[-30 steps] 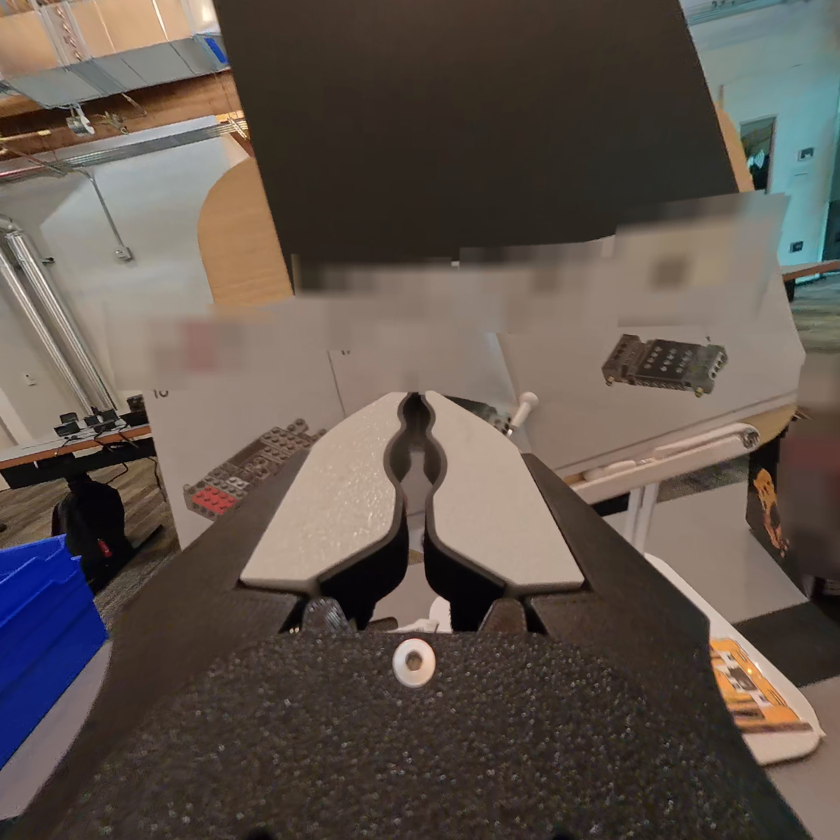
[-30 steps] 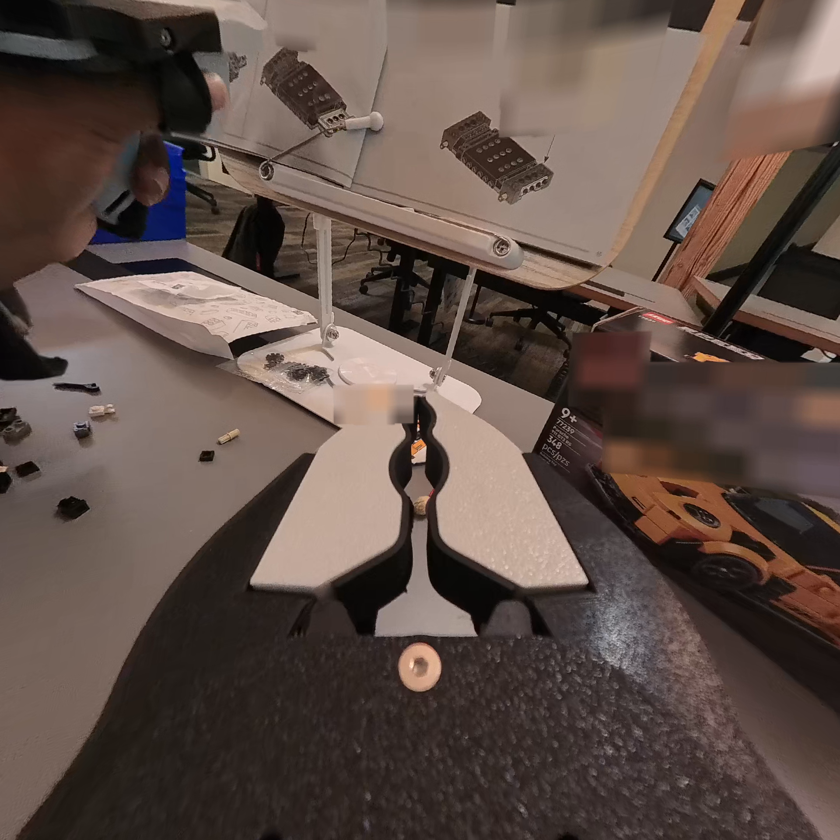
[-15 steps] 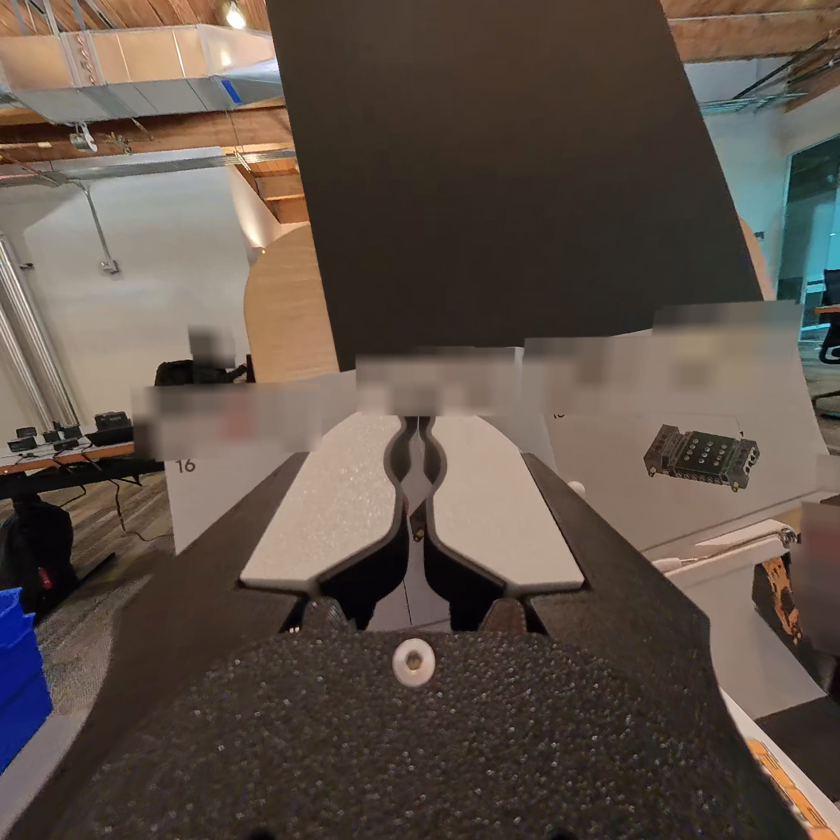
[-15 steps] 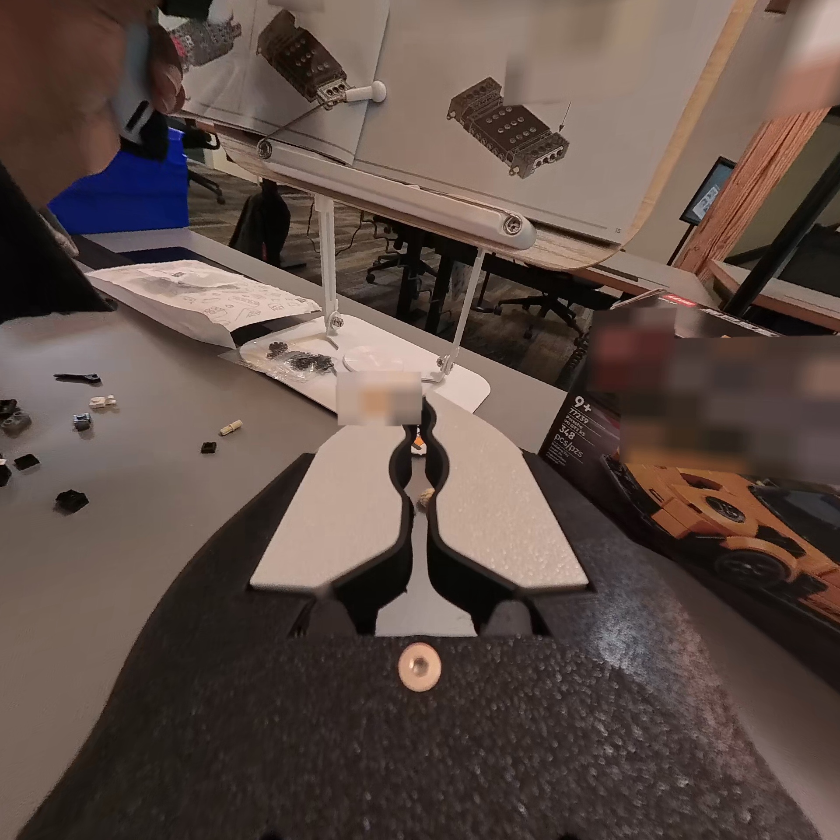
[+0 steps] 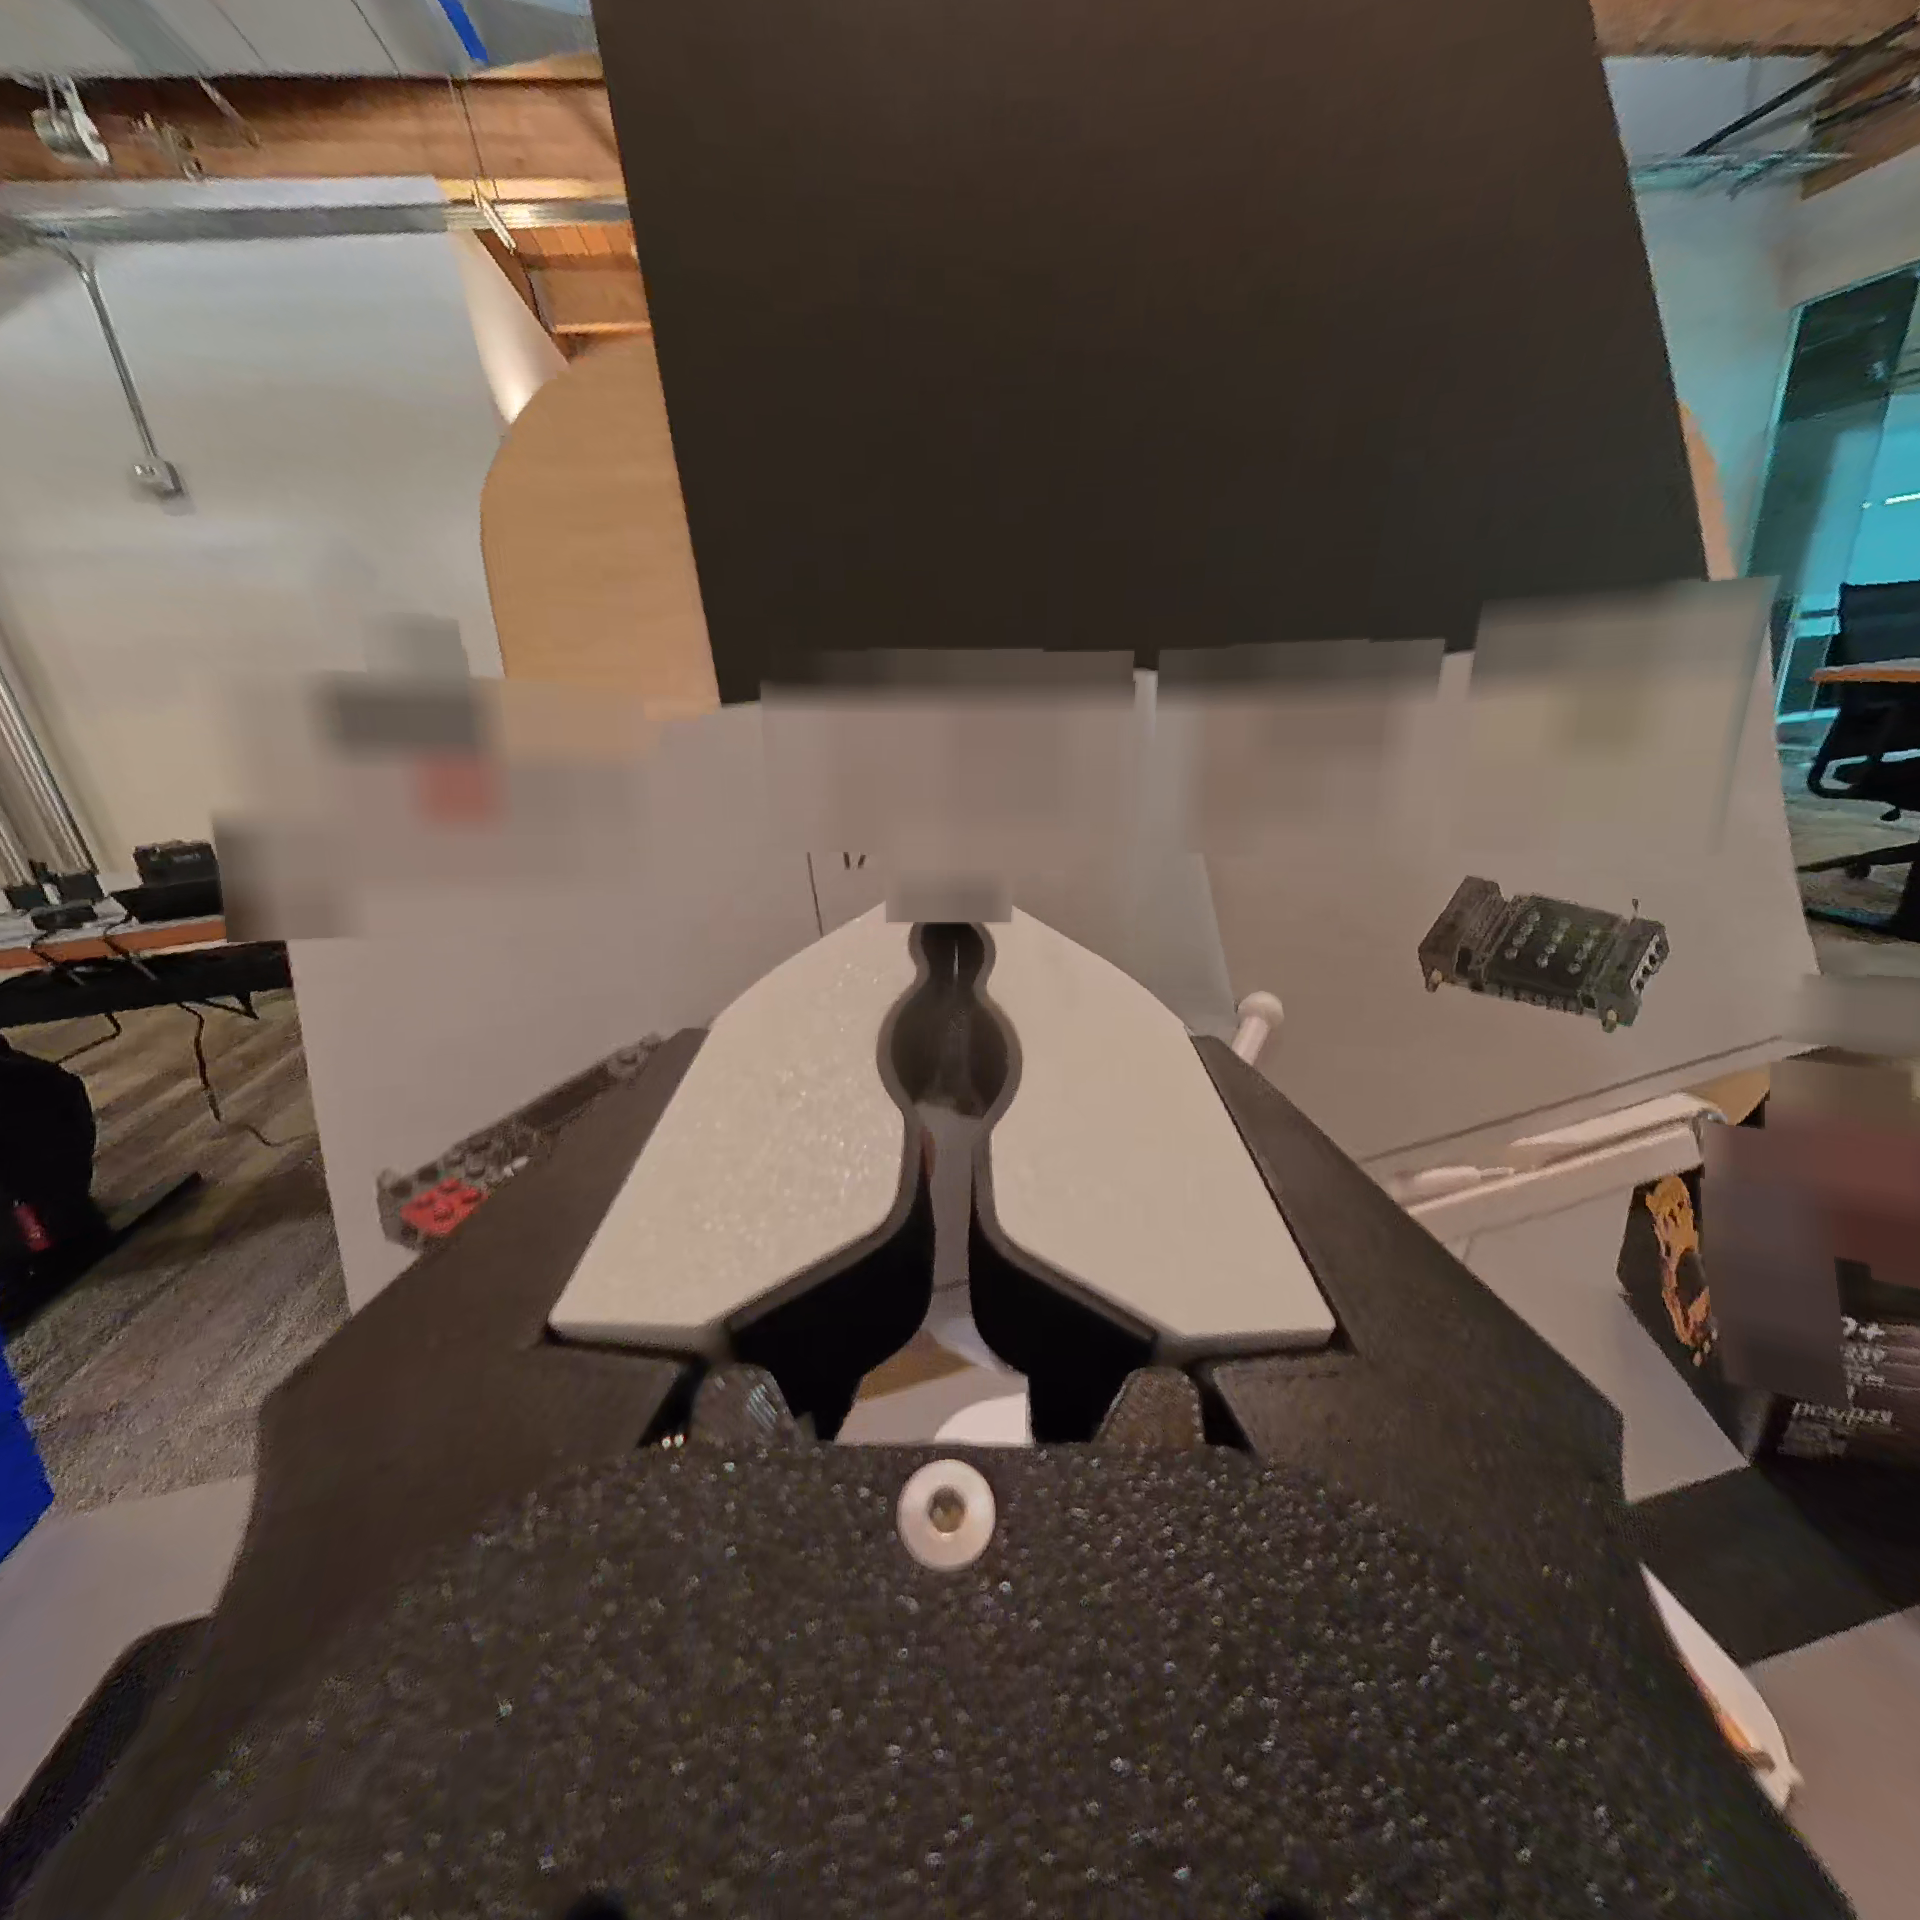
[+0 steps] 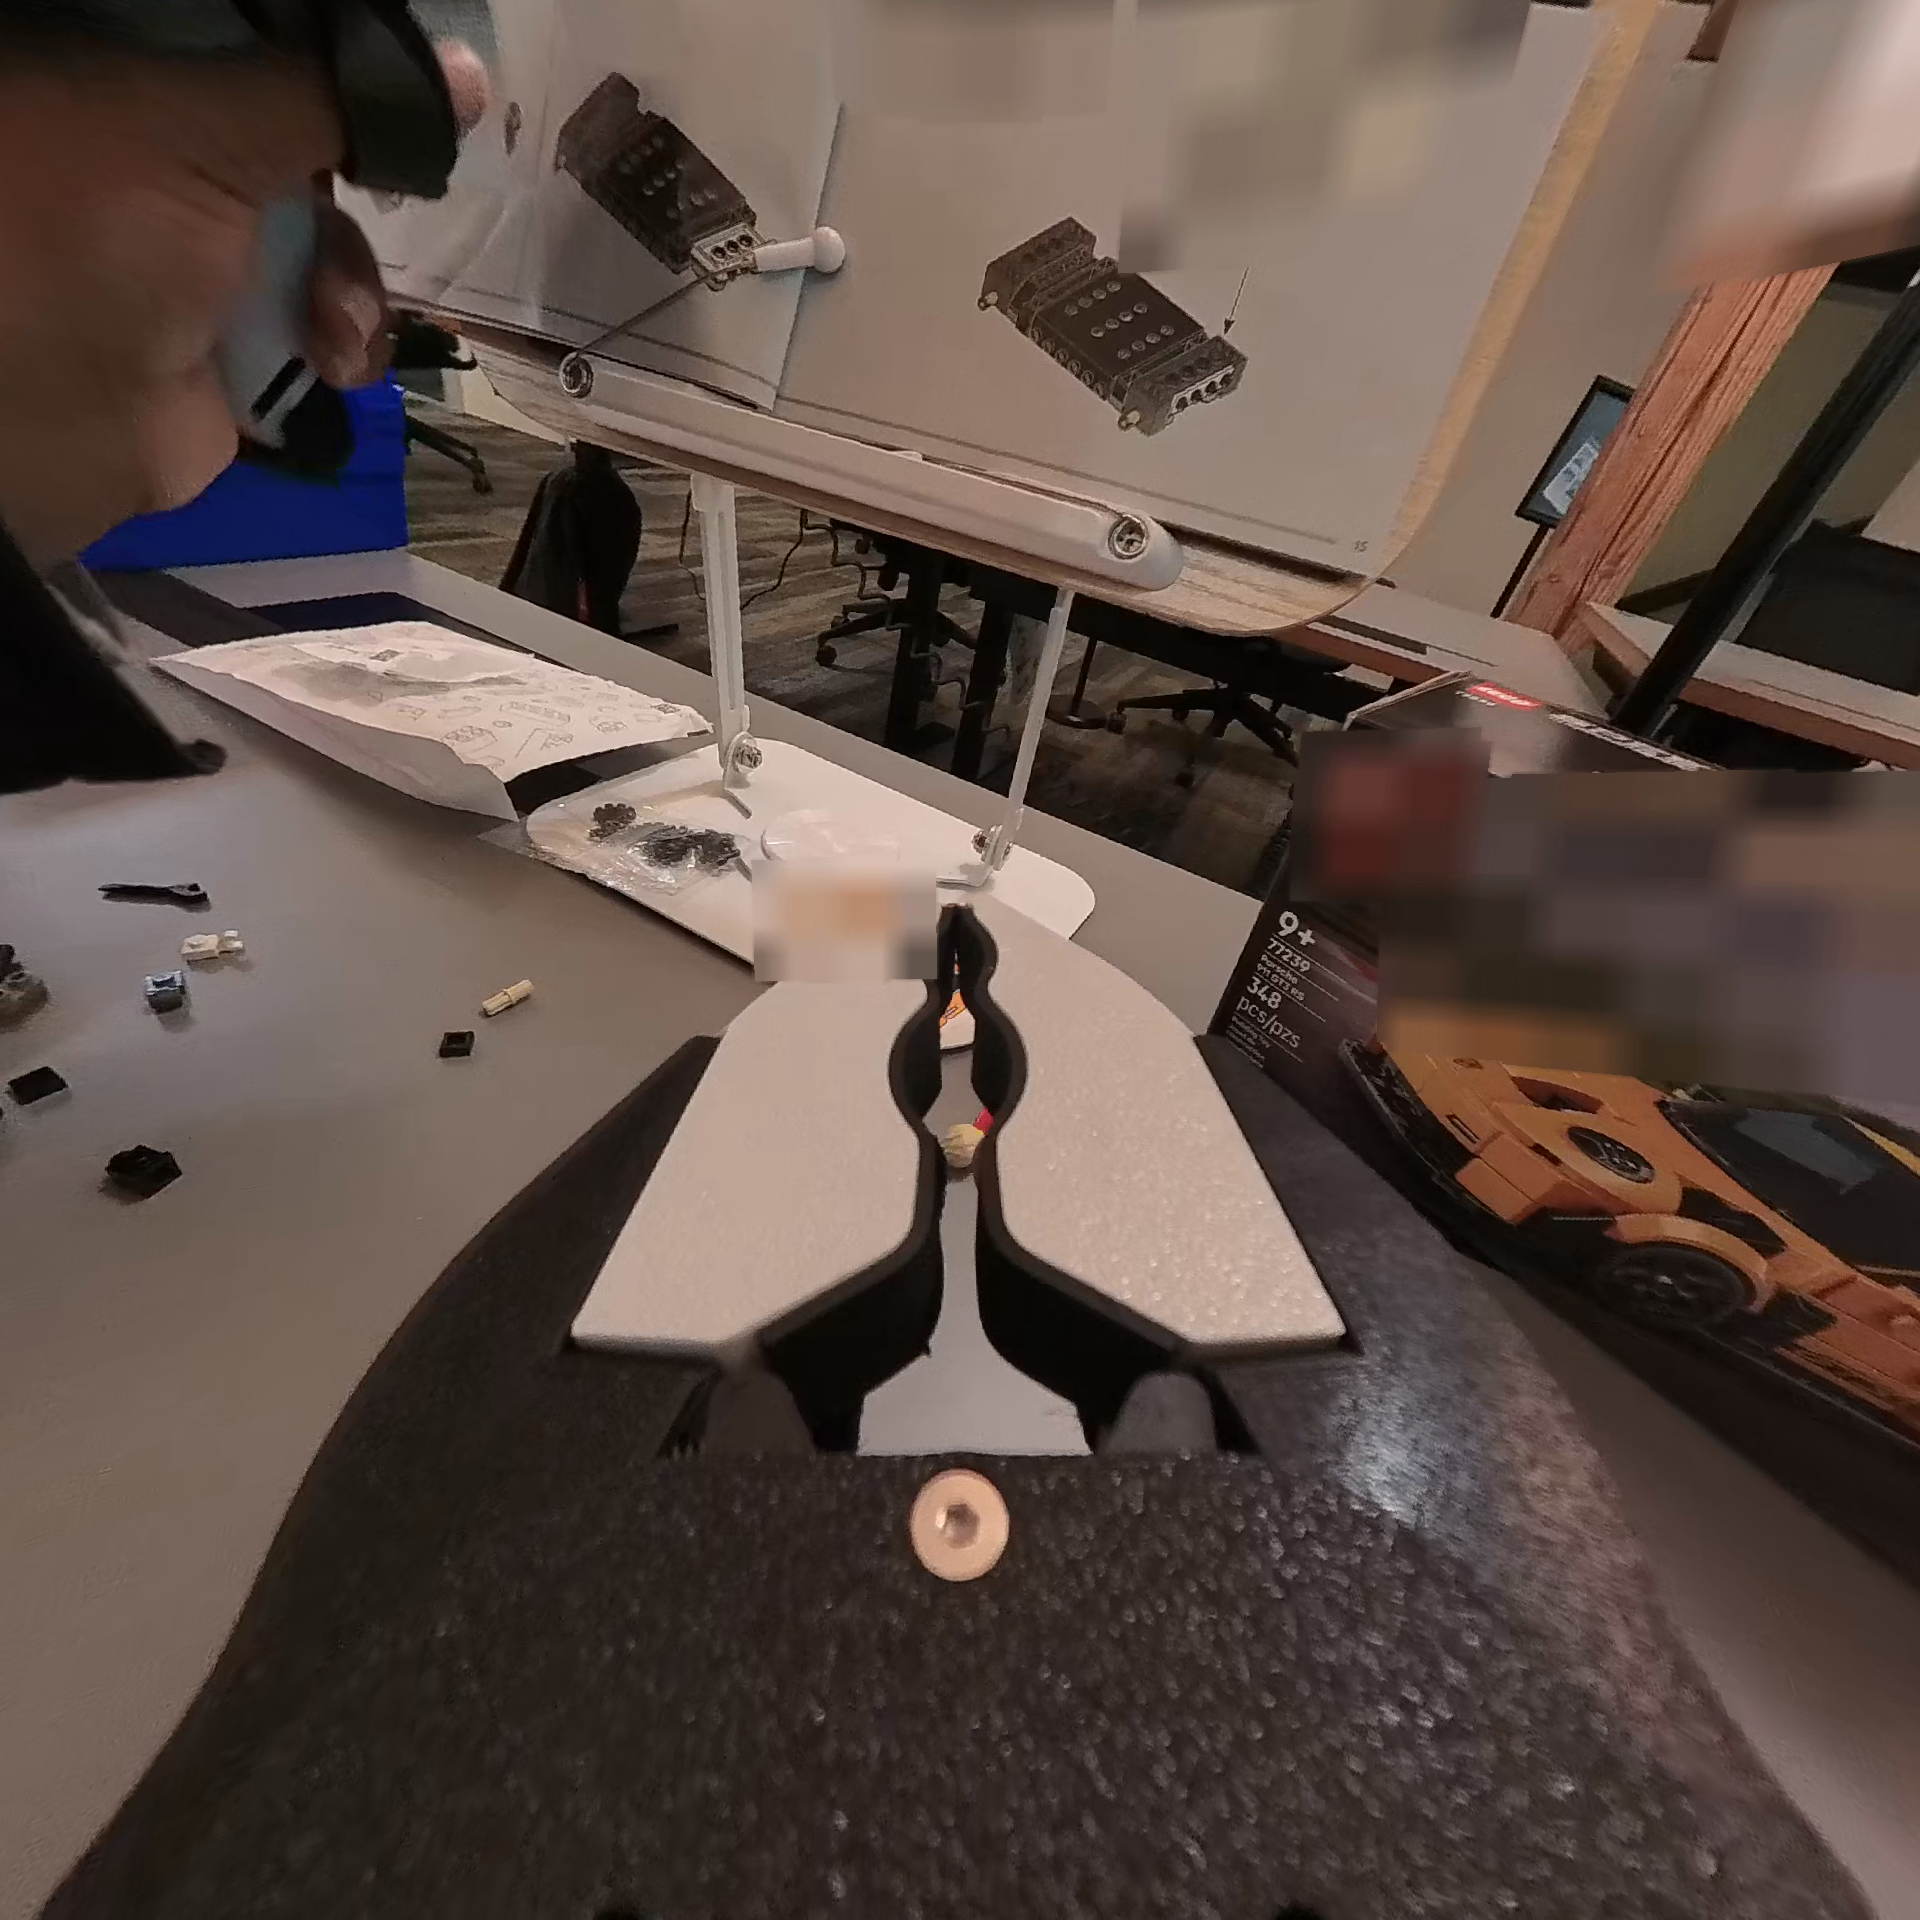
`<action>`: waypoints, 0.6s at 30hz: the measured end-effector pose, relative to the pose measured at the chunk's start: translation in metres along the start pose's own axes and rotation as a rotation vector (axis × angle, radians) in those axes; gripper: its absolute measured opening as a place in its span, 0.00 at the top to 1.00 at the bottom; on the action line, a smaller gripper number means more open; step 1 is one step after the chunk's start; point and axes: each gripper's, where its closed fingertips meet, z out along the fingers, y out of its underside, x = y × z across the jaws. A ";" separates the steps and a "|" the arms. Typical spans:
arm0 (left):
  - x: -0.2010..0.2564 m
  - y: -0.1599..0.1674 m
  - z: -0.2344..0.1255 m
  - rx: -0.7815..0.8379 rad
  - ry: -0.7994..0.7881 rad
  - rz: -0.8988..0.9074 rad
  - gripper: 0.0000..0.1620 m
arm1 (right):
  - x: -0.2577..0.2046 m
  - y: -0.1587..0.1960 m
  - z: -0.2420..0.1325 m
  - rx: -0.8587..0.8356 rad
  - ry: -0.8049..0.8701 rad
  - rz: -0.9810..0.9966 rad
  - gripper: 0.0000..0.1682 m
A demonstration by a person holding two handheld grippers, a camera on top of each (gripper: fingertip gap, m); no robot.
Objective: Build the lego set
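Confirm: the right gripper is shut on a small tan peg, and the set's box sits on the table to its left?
Not quite. The right gripper is shut on the tan peg, but the box sits on the table to its right, as the right wrist view shows.

Probably an open office: desks (image 6: 935,613), swivel chairs (image 6: 1195,707), exposed ceiling ducts (image 5: 312,208).

- The left gripper (image 5: 951,940) is showing a black, grainy body, with two pale grey finger plates edged in black and wavy along their inner sides.
- A white screw (image 5: 945,1525) is sitting in the middle of its body.
- The right gripper (image 6: 956,920) is wearing the same black shell and pale grey plates.
- Its centre screw (image 6: 958,1525) is looking tan.
- A dark sleeve (image 6: 62,686) is showing at the left edge of the right wrist view.
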 end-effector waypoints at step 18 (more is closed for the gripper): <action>0.007 0.032 -0.093 -0.187 0.076 -0.046 1.00 | 0.006 -0.010 -0.007 0.038 0.011 0.062 1.00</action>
